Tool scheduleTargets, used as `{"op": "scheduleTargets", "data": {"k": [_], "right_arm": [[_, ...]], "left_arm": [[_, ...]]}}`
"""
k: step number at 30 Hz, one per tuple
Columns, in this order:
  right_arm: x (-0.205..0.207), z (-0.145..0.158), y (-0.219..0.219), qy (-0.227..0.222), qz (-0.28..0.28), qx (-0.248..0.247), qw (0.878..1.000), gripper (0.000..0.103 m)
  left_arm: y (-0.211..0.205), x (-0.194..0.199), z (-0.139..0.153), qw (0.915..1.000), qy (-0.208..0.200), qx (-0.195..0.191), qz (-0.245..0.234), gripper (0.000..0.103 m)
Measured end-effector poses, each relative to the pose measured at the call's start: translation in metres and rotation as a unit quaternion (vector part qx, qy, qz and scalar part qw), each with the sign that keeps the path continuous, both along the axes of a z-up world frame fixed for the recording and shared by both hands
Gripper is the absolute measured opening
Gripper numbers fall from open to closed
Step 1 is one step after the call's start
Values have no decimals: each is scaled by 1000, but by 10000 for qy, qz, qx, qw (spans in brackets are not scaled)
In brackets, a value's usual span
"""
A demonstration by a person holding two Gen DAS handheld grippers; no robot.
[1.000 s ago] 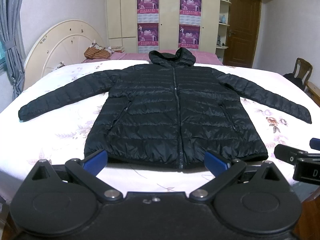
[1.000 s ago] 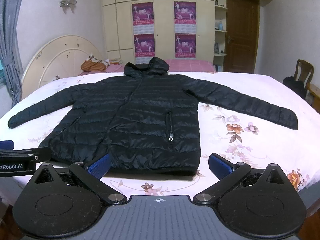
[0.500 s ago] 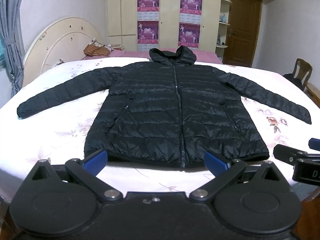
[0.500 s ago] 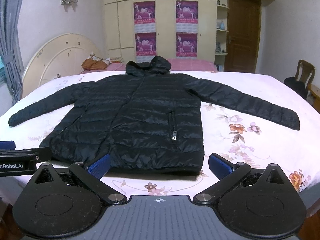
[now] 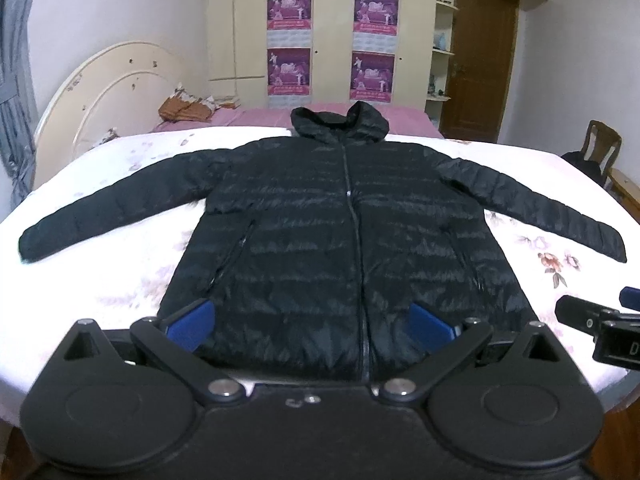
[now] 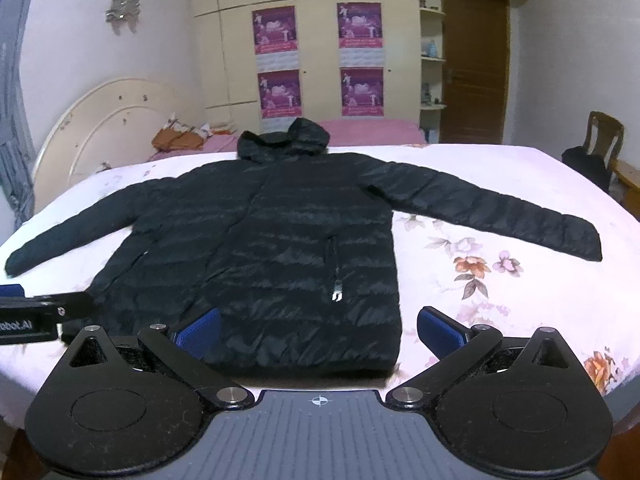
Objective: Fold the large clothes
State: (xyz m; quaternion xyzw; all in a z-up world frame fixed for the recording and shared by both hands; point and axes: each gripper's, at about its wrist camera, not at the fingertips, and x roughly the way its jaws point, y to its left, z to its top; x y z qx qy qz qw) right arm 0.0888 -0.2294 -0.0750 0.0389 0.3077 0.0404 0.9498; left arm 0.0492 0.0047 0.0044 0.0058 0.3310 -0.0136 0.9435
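left wrist view: jacket [image 5: 344, 240] lies flat on bed [image 5: 100, 280], sleeves spread for folding; left gripper [image 5: 310, 326] and right gripper [image 6: 318, 330] gape empty at its hem.

Cream wardrobe [image 5: 320, 32], brown door [image 5: 478, 64]

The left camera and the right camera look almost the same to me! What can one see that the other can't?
Only the left wrist view shows the right gripper poking in at its right edge, plus the jacket's front zip running down the middle.

Only the right wrist view shows the left gripper at its left edge and the wall lamp.

Both show the black jacket spread flat on the flowery bed, sleeves out, hood at the far end, the posters, the chair, and open jaws holding nothing.
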Motion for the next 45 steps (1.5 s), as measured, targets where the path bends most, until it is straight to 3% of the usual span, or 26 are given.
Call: {"op": "scheduleTargets", "data": {"k": [7,14,21,24,29,37,38,39,40,45], "right_arm": [[50,-4,-21,-13,-443,90,9990,103],[110,-7,-45,-37,-1037,98,9946,103],[165,-9,-77,-65,-1629,451,9856,103],[180,-10,-88,-123,-1955,369,9799,103],[188,-15,-125,-160,-2469,319,9684,103],[191,-31,-220,-249,-3262,551,9434,102],[194,-34,-227,-238,-3297,591,9419,101],[196,-37,-237,-206,-3330,631,9406,75],[198,-41,-249,-127,-3381,709,9384,63],[200,-65,-304,-54,-3714,1124,9216,63]], "left_arm": [[-11,57,-5,9996,-129,5,-235,103],[-26,128,-14,9985,-243,242,-432,103],[-24,194,-21,9954,-302,-23,-904,103],[-29,217,-28,9937,-233,48,-1098,103],[-33,243,-37,9905,58,-548,-1262,103],[-62,274,-50,9926,60,-551,-1078,100],[-66,278,-51,9932,75,-535,-1028,100],[-69,282,-52,9939,101,-530,-958,100],[-73,286,-53,9946,112,-521,-888,100],[-97,304,-60,9966,227,-315,-732,101]]}}
